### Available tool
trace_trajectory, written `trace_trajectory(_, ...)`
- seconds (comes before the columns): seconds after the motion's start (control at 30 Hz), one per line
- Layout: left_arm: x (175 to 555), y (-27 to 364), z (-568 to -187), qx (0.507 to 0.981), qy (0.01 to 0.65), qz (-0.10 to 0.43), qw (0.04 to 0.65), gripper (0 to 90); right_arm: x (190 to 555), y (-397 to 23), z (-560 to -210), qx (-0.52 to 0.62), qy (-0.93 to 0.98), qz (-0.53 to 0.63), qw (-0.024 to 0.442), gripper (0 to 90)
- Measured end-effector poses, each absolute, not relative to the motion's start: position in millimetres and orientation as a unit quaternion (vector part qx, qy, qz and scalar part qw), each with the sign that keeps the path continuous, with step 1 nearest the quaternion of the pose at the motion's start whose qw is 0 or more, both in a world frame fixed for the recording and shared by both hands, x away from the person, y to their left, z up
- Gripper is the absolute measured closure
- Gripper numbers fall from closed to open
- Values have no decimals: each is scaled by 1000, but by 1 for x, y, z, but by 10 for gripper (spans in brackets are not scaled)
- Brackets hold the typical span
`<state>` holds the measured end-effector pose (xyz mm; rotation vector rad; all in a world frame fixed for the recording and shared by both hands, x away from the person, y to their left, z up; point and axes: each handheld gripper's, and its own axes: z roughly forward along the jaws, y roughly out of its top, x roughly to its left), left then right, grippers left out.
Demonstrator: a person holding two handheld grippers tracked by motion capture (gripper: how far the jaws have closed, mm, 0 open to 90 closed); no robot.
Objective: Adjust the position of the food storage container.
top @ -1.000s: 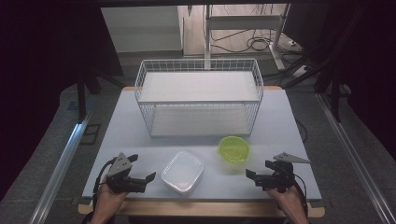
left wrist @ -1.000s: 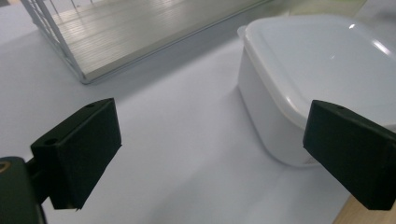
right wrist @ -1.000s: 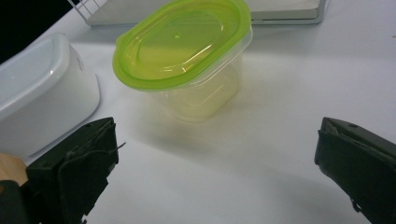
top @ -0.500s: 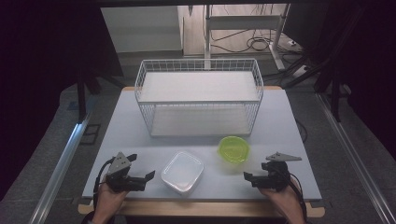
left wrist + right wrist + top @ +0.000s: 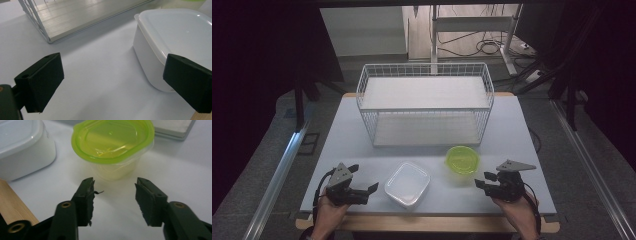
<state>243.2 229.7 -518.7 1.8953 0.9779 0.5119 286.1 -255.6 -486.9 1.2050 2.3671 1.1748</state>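
Beside the white box (image 5: 407,183), the green-lidded tub (image 5: 462,159) awaits pickup as the right gripper (image 5: 113,195), jaws just narrowing on nothing, needs advancing; the left gripper (image 5: 112,82) gapes wide.

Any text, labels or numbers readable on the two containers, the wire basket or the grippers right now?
None can be read: the white container, the green-lidded container and the wire basket bear no print or labels, and the left gripper and right gripper show plain black jaws.
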Motion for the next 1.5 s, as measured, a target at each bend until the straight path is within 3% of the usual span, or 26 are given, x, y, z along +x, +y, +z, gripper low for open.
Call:
trace_trajectory(0.03, 244, 229, -519, 768, 398, 207, 456, 30, 287, -255, -481, 411, 809, 404, 117, 587)
trace_trajectory(0.2, 245, 227, -521, 769, 403, 208, 451, 22, 290, -252, -470, 409, 810, 407, 104, 711)
trace_trajectory(0.43, 246, 229, -521, 764, 409, 209, 452, 23, 296, -239, -459, 396, 823, 396, 102, 845)
trace_trajectory(0.57, 246, 228, -521, 766, 410, 210, 449, 23, 305, -227, -454, 385, 828, 392, 110, 878)
trace_trajectory(1.5, 245, 226, -521, 775, 401, 213, 439, 24, 379, -128, -468, 342, 863, 358, 99, 897)
